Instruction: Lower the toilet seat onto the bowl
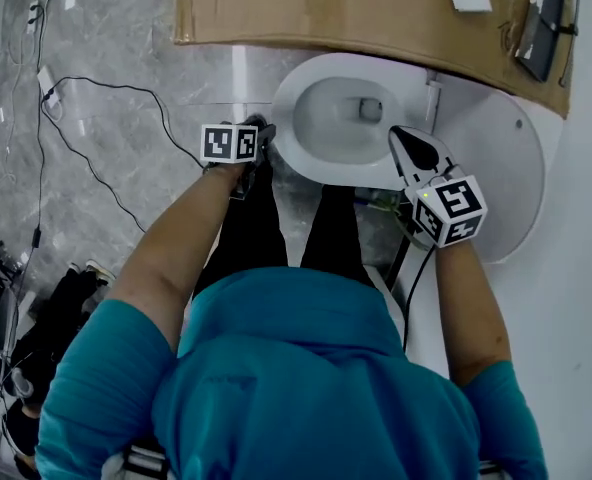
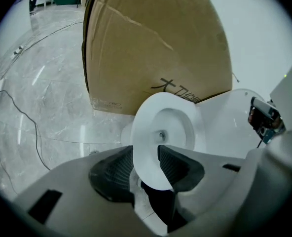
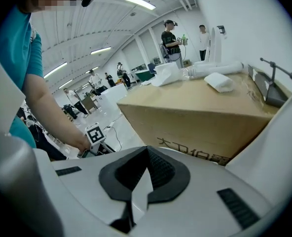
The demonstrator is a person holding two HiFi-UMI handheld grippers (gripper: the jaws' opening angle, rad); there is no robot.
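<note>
The white toilet seat lies flat around the bowl in the head view, just below a cardboard box. My left gripper hovers at the seat's left rim, open. In the left gripper view its dark pads stand apart, and the seat ring shows in the gap without either pad pressing on it. My right gripper hangs over the seat's right side, its black fingers drawn to a point. Its pad tips meet in the right gripper view, with nothing held between them.
A large cardboard box stands right behind the toilet, with small items on top. A broad white part of the toilet spreads to the right. Black cables run over the grey marble floor on the left. Several people stand far off.
</note>
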